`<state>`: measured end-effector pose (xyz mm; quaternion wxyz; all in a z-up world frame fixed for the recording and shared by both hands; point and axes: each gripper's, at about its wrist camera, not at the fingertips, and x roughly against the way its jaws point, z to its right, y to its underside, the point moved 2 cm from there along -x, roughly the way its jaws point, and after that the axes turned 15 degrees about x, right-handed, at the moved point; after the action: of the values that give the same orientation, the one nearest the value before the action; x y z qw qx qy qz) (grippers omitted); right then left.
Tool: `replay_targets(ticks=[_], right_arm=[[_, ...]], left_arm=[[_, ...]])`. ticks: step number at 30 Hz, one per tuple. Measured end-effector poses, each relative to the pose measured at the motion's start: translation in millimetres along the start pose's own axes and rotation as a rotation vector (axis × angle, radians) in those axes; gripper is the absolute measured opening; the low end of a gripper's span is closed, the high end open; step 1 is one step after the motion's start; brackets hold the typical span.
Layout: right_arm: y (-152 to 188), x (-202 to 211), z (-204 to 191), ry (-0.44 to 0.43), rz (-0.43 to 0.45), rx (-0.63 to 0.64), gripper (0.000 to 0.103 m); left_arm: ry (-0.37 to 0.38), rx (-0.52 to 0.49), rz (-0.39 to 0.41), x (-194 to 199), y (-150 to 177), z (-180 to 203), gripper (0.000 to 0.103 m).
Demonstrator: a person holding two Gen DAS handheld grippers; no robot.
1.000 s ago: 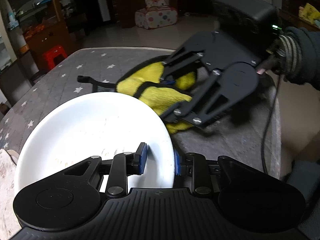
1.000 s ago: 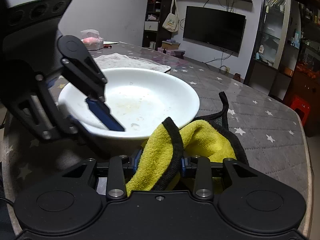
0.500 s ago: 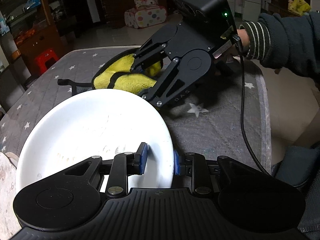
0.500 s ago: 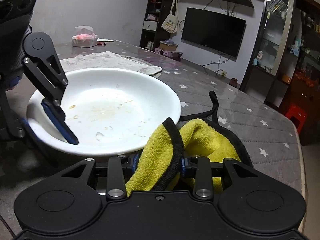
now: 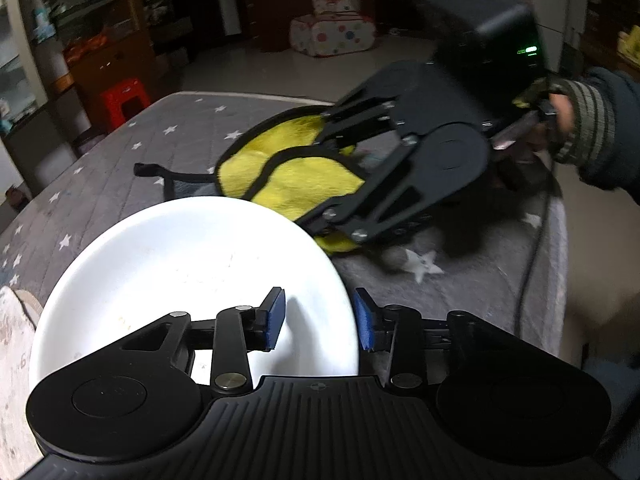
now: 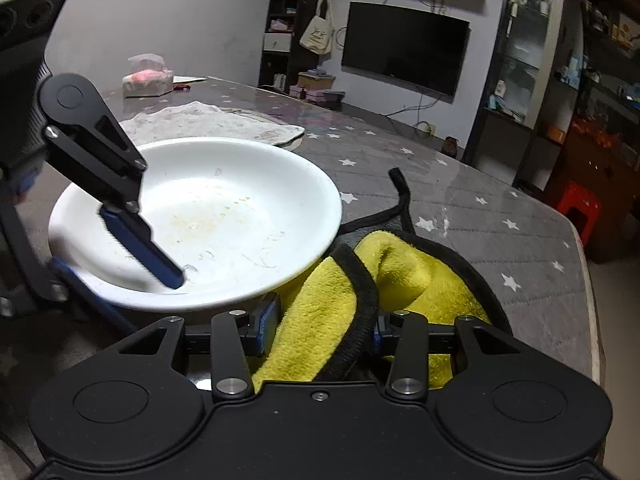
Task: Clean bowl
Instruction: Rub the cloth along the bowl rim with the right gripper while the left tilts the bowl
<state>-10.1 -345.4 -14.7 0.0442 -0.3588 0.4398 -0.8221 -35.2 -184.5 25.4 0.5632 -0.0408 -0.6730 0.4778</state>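
A white bowl [image 5: 192, 272] with dried food specks stands on the grey star-patterned table; it also shows in the right wrist view [image 6: 224, 216]. My left gripper [image 5: 320, 320] is shut on the bowl's near rim, one blue pad inside and one outside. My right gripper [image 6: 324, 324] is shut on a yellow cloth [image 6: 400, 280] with black trim, held just beside the bowl's rim. In the left wrist view the cloth [image 5: 296, 176] hangs in the right gripper past the bowl.
A pale cloth mat [image 6: 216, 124] lies behind the bowl. A tissue pack [image 6: 148, 80] sits at the table's far end. A red stool [image 5: 124, 100] stands on the floor beyond the table edge. A black cable [image 5: 532, 248] trails off the table.
The right gripper with the cloth has swung back and forth beside the bowl, ending close against its rim. The left gripper keeps its hold on the bowl.
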Motion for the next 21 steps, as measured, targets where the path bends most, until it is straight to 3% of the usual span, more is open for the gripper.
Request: replay_targets(ticks=[10, 14, 16, 21], right_arm=[[-2.2, 21.7, 10.9, 0.033, 0.025, -0.12, 0.046], [-4.2, 18.8, 15.5, 0.053, 0.017, -0.155, 0.041], [-2.4, 12.3, 18.5, 0.065, 0.002, -0.19, 0.033], [4.0, -0.8, 28.2, 0.069, 0.0, -0.299, 0.03]], left_arm=[[-0.023, 0.017, -0.005, -12.0, -3.7, -0.9, 0.039], [-0.031, 0.01, -0.007, -14.0, -4.8, 1.5, 0.039], [-0.038, 0.007, -0.008, -13.6, -4.3, 3.0, 0.039], [-0.047, 0.022, -0.008, -14.1, -4.9, 3.1, 0.039]])
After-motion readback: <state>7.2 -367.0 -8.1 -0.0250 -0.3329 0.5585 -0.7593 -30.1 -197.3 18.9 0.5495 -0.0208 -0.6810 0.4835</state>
